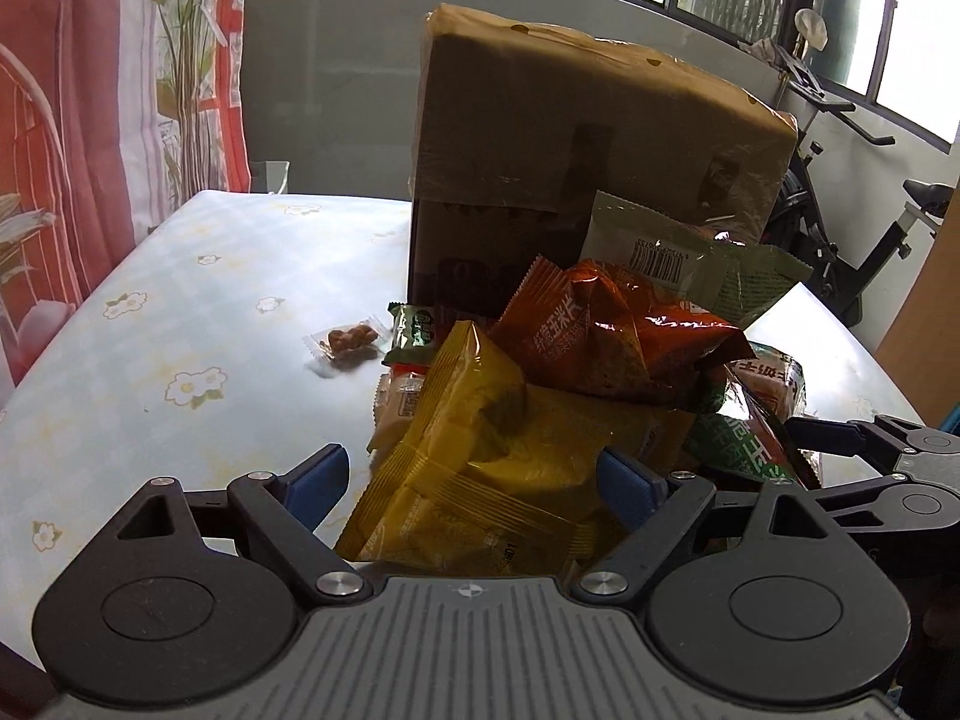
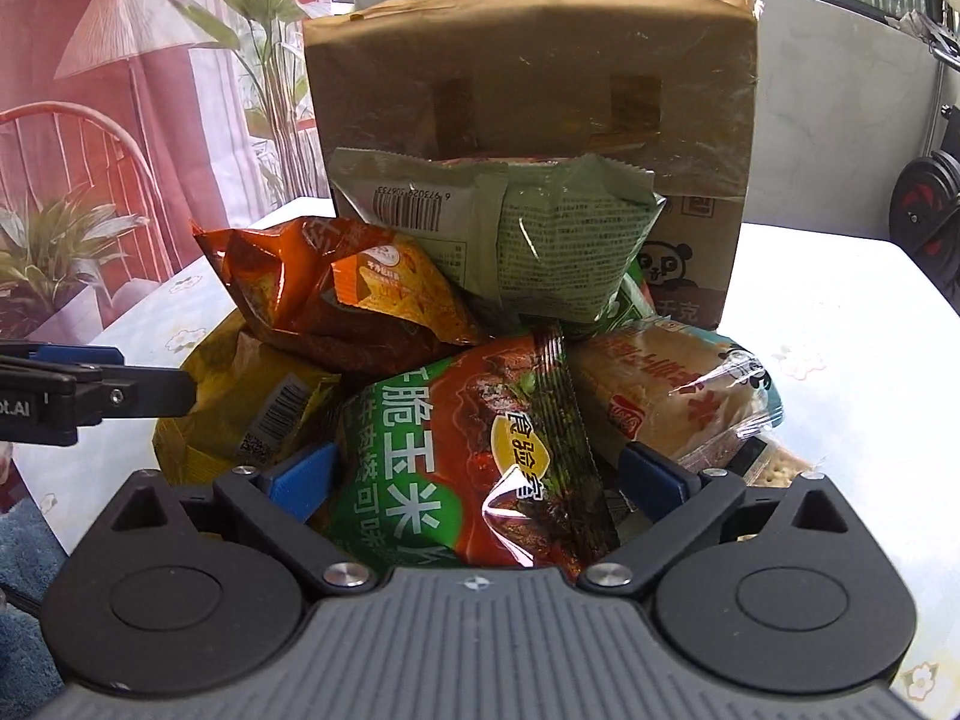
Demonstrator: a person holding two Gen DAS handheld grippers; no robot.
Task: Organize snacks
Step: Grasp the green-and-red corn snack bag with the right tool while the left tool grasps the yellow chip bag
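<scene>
The cardboard box (image 2: 528, 78) stands on the table (image 1: 150, 324) behind the heap, and no snack can be seen to have gone into it; judging by the pile leaning on its front, nearly all the sorting is left. The snack pile (image 2: 480, 330) lies between both tools. The left gripper (image 1: 474, 480) has its jaws apart around the yellow bag (image 1: 480, 450), not pressing it; the right gripper (image 2: 480, 480) is likewise spread around the red and green bag (image 2: 456, 456). Only the left view shows the small clear packet (image 1: 348, 341) lying apart on the cloth; only the right view shows the cracker pack (image 2: 672, 396).
</scene>
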